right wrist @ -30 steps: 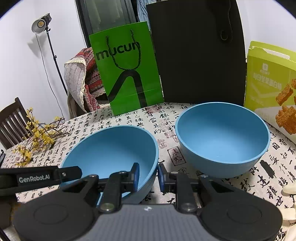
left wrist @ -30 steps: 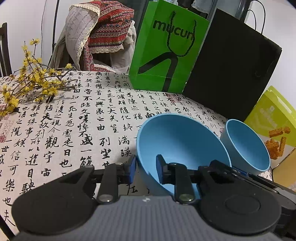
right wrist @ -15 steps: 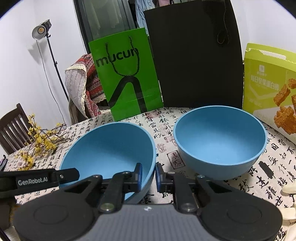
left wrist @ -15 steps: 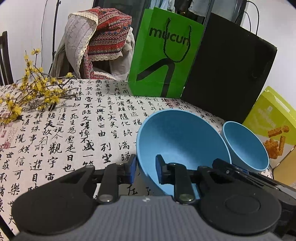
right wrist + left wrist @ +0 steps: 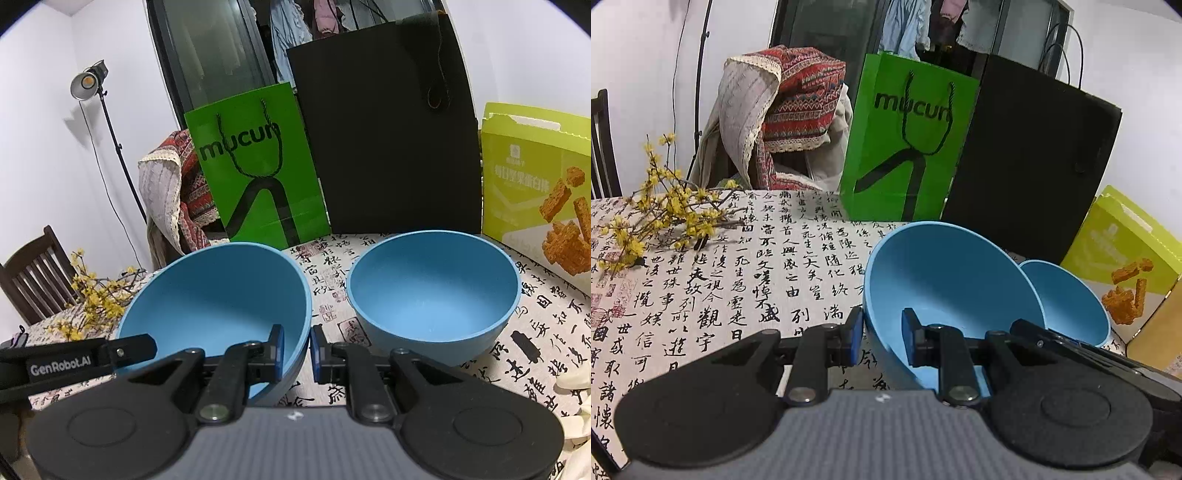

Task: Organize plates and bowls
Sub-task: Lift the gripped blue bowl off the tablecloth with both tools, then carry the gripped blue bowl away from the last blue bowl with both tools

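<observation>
In the left wrist view, the left gripper [image 5: 879, 341] pinches the near rim of a tilted blue bowl [image 5: 945, 280], one finger outside and one inside, above the calligraphy tablecloth [image 5: 738, 266]; a second blue bowl [image 5: 1067, 299] sits just behind it to the right. In the right wrist view, the right gripper [image 5: 297, 350] clamps the same tilted bowl's [image 5: 221, 295] right rim, while the second bowl [image 5: 432, 295] rests upright on the tablecloth [image 5: 546, 314], before the black bag [image 5: 384, 129].

I am looking into a lived-in home dining corner. A table [image 5: 701, 295] wears a calligraphy-print cloth, with a wooden chair [image 5: 33, 280] beside it. Clothes and a patterned throw [image 5: 798, 110] hang over another chair. Shopping bags, one green [image 5: 258, 177] and one black [image 5: 388, 129], a snack box [image 5: 535, 177] and yellow flower sprigs [image 5: 661, 214] crowd the tabletop. Laundry hangs behind a glass door [image 5: 214, 55].
</observation>
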